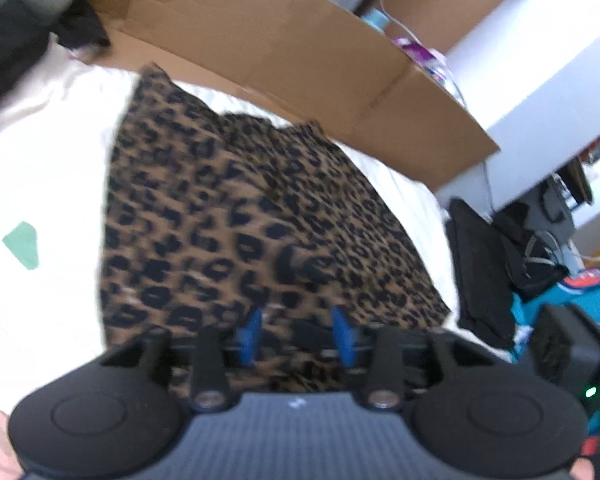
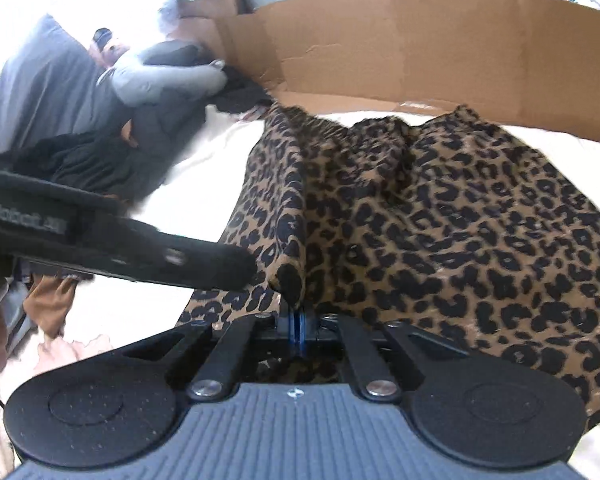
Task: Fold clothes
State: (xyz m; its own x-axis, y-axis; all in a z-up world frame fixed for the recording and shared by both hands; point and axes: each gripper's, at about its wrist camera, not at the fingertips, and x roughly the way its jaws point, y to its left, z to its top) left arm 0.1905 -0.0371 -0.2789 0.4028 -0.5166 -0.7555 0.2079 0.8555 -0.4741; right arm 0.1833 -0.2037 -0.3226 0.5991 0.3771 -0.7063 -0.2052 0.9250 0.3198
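Leopard-print garment (image 2: 440, 216): soft, light, limp. Right gripper (image 2: 298, 320) pinched together on folded hem ahead. Left gripper (image 1: 298, 326) apart, fabric between, ungripped. Best taken at edges.

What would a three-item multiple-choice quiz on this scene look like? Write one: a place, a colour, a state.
1. Where does the leopard-print garment lie?
A. inside the cardboard box
B. on the white bed sheet
C. on a chair

2. What colour are the left gripper fingers?
A. blue
B. red
C. yellow

3. How does the right gripper stand?
A. wide open
B. out of view
C. shut on a fold of the garment

Answers: 1 B, the white bed sheet surrounds it, with the cardboard box behind; 2 A, both show blue; 3 C, its jaws meet with cloth pinched above them.
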